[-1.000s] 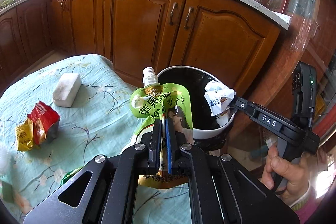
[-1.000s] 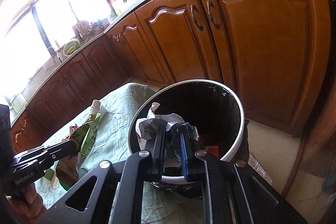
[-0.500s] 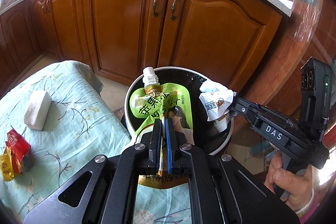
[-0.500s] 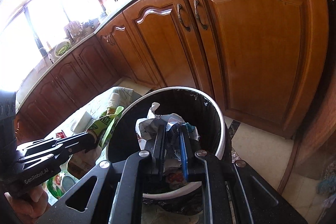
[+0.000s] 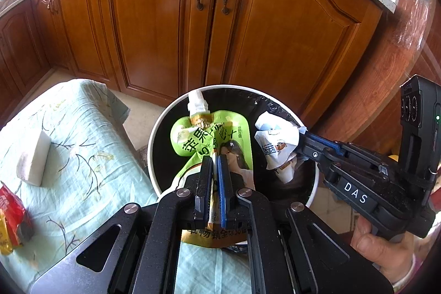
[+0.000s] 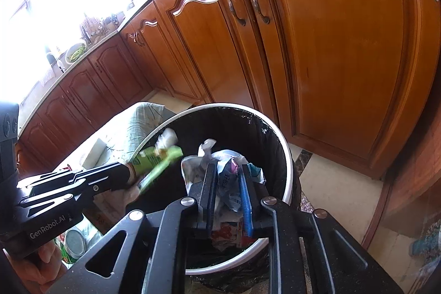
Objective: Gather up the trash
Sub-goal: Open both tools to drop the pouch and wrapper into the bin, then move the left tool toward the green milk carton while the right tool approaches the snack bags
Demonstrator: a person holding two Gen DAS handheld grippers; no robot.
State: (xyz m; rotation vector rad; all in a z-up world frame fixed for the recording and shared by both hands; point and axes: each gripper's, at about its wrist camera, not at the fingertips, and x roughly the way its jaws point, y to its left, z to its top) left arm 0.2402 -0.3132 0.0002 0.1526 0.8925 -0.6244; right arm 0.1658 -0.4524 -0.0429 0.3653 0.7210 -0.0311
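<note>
Both grippers over the trash bin, each loaded.

Left gripper: jaws nearly closed, pinching a green spouted drink pouch low on its body. Spout end points away from the camera, above the bin's black-lined mouth; the pouch's bottom edge hangs back toward the near rim.

Right gripper: jaws partly closed around a crumpled white wrapper, which fills the gap between them. In the left view this wrapper hangs inside the rim line on the bin's right side.

Step in hand, by my reading: drop both items.
- Wrapper looks well placed; opening the jaws wide should free it, a small shake if it clings.
- Pouch is long and its lower end may be outside the rim. Advance it toward the bin centre or tip the spout down before opening.

Left on the floral tablecloth: red snack packet, white block.
</note>
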